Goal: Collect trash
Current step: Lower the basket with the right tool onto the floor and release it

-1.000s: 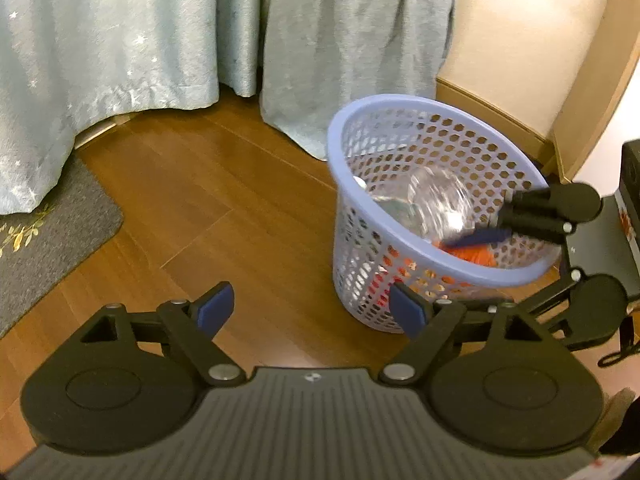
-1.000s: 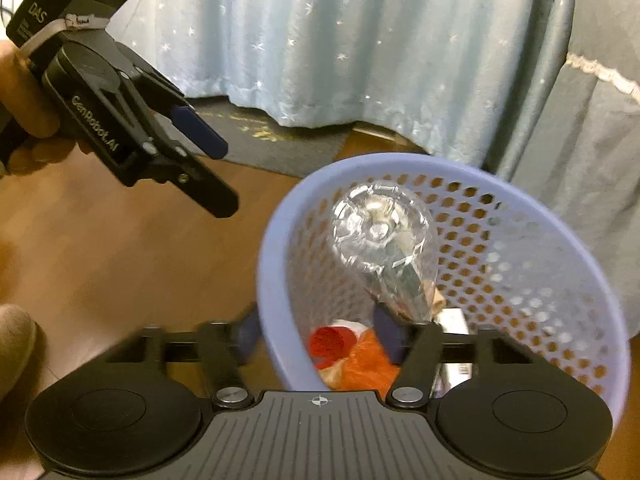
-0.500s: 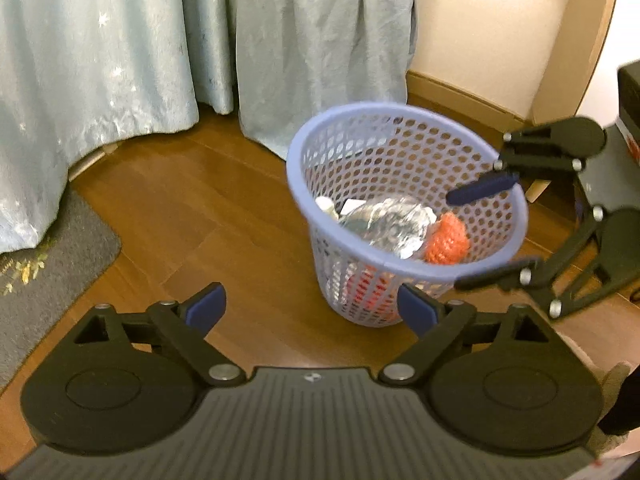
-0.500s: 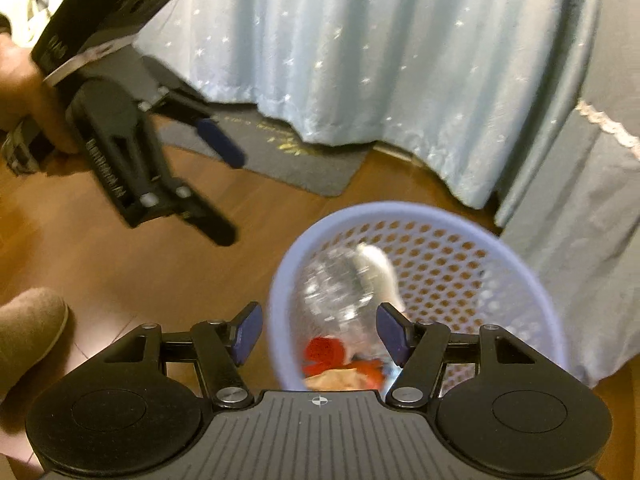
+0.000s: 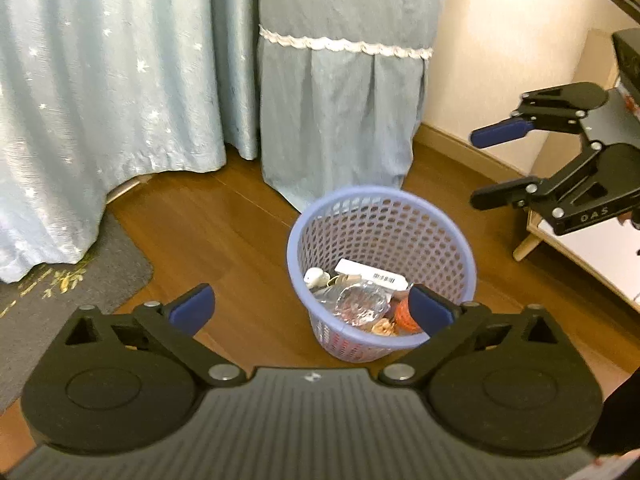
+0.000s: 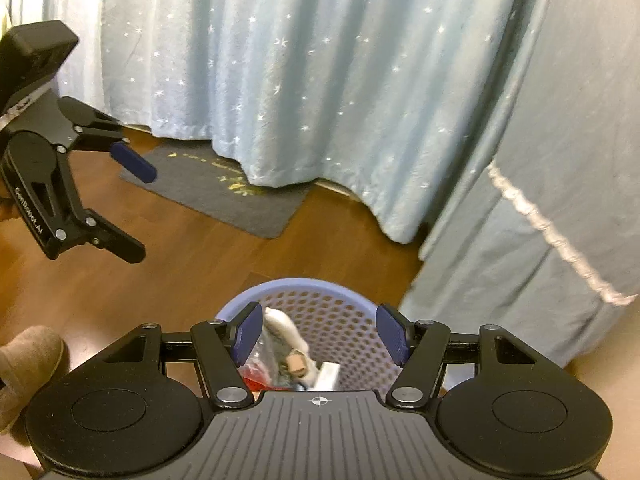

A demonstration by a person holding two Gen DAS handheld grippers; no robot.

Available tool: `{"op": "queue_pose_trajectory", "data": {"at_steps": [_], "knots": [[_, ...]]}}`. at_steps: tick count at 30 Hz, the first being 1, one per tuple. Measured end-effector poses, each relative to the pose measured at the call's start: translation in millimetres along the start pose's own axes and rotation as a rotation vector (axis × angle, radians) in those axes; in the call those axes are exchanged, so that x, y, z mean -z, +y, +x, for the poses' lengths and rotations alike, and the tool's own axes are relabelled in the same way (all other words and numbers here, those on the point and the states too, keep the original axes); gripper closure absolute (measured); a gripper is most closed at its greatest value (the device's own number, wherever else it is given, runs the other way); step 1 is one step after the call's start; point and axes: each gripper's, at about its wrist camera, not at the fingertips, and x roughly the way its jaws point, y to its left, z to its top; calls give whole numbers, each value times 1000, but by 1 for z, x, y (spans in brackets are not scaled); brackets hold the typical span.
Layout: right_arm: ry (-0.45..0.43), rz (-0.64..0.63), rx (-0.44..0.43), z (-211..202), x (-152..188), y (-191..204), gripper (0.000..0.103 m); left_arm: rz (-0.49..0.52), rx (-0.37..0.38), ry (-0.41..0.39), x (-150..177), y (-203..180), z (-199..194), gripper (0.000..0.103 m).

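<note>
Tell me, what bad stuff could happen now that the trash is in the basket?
1. The basket looks light and nearly full, with a clear crumpled bottle on top. A bump from the open left claw just above it might tip it and spill trash over the wooden floor.
2. The open right claw hangs close to the white cabinet and could knock it when swinging away.

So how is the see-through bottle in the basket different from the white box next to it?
The clear bottle is see-through, crumpled and shiny; the white box is solid, flat-sided and straight-edged. The box shows a barcode label; I can't make out any label on the bottle. The box sits farther back, and the bottle lies in front of it. Both rest among the trash inside the purple basket, held by no claw.
</note>
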Motion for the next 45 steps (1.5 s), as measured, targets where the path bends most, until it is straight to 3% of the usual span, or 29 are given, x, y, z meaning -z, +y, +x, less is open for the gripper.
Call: {"op": "queue_pose_trajectory", "data": {"at_steps": [3, 9, 11, 12, 13, 18, 22, 27, 31, 37, 45], "knots": [[32, 47, 49, -19, -7, 4, 43, -40, -4, 15, -6, -8, -18, 1], [88, 380, 118, -45, 4, 6, 42, -157, -91, 6, -2, -22, -47, 1], [97, 473, 140, -49, 11, 8, 33, -177, -119, 3, 2, -27, -53, 1], [104, 516, 157, -49, 18, 10, 23, -197, -132, -7, 5, -28, -57, 1], [112, 544, 166, -51, 19, 10, 18, -218, -140, -8, 8, -30, -60, 1], [162, 646, 129, -41, 30, 11, 18, -225, -152, 32, 22, -39, -57, 1], [187, 705, 152, -29, 28, 6, 18, -358, -118, 92, 32, -29, -45, 1], [254, 650, 150, -4, 29, 15, 18, -421, -115, 112, 31, -15, -24, 2], [312, 624, 164, 9, 36, 18, 18, -394, -144, 150, 33, -17, -4, 2], [329, 620, 171, 16, 40, 20, 18, -443, -145, 216, 43, -12, 10, 2], [349, 603, 169, 20, 41, 25, 18, -420, -192, 209, 42, -17, 9, 2]]}}
